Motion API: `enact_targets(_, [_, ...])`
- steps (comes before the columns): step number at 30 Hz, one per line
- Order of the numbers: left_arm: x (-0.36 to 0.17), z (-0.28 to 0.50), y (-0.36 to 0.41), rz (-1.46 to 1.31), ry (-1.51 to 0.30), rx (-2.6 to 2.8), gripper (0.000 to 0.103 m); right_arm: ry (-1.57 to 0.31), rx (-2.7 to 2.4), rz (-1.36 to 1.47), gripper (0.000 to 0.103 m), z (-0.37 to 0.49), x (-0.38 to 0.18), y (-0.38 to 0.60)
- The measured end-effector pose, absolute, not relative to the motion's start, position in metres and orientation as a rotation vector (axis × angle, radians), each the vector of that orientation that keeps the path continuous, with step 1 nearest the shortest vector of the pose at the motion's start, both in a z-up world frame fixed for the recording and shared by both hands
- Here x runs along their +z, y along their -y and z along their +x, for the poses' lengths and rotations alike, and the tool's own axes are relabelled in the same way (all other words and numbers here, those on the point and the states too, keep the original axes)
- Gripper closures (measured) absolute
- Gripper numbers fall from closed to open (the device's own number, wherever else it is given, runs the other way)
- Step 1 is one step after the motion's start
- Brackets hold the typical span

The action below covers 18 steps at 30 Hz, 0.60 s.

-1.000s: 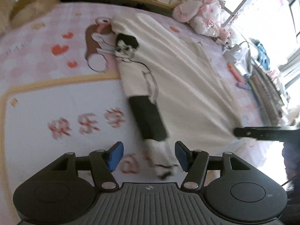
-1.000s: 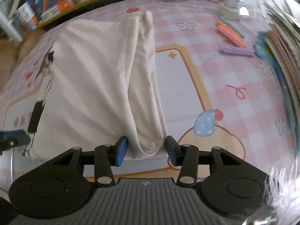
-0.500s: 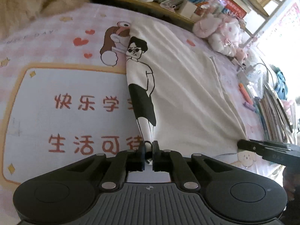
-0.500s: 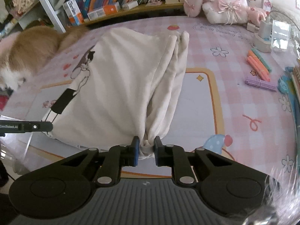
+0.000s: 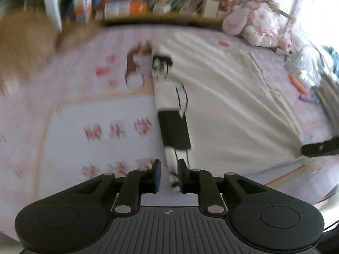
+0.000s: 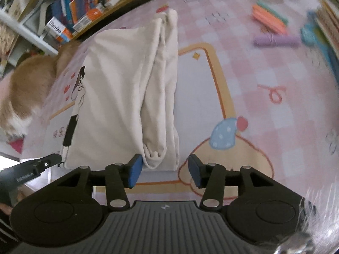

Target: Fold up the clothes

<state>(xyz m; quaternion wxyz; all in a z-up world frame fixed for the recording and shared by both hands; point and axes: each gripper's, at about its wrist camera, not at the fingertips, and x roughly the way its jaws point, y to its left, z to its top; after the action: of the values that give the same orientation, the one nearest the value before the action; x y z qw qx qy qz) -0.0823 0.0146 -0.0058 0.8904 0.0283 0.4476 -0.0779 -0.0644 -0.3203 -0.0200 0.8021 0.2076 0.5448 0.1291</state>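
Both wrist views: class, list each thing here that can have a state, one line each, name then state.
Cream T-shirt: folded lengthwise, lying flat on the mat, printed figure along its left edge.
Left gripper: jaws opening, near hem corner between them, pads not pressing it.
Right gripper: jaws opening, near end of the folded sleeve side between them, released.
Pink play mat: spread flat under the shirt.
Felt-tip pens: lying loose on the mat.

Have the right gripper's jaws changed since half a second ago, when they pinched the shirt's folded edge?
Yes. The right gripper has let go: its jaws are opening, its blue pads clear of the white T-shirt, whose bunched edge lies flat on the pink mat.
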Motion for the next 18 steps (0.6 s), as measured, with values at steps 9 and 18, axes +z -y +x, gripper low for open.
enact_targets(9, [0.007, -0.095, 0.02, 0.229, -0.779, -0.287, 0.024, -1.207, 0.293, 0.584, 0.08, -0.057, -0.031, 0.325])
enact_targets(18, [-0.01, -0.116, 0.063, 0.49, -0.688, -0.445, 0.015, -1.127, 0.368, 0.816, 0.088, -0.058, -0.011, 0.336])
